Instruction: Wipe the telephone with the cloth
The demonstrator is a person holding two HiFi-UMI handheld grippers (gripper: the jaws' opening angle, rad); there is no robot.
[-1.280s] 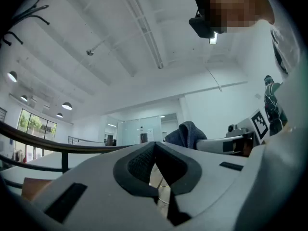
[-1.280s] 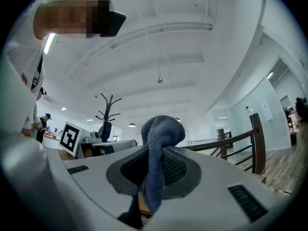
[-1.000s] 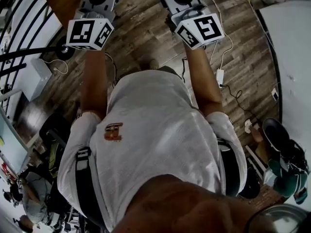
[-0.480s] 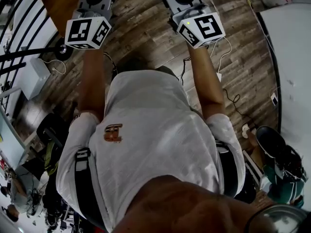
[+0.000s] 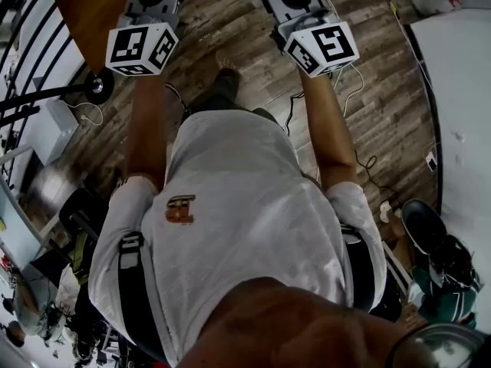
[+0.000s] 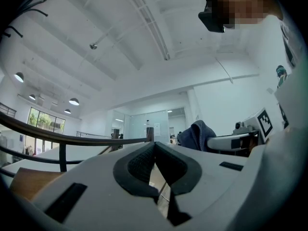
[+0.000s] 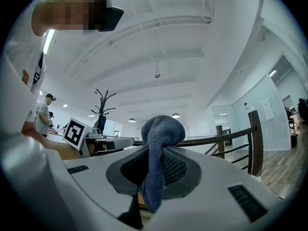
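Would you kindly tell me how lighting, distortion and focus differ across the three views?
Head view: dim, strongly curved, the wood floor bowing toward the edges. Left gripper view: bright, fisheye with black corners, ceiling lamp glowing. Right gripper view: same fisheye; the blue cloth sharp in the jaws, railing bent.

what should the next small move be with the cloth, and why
Probably carry the right gripper forward toward the wooden table ahead, to look for the telephone. The cloth is already pinched in its jaws, the left gripper is shut on nothing, and no telephone shows in any view, so wiping cannot start here.
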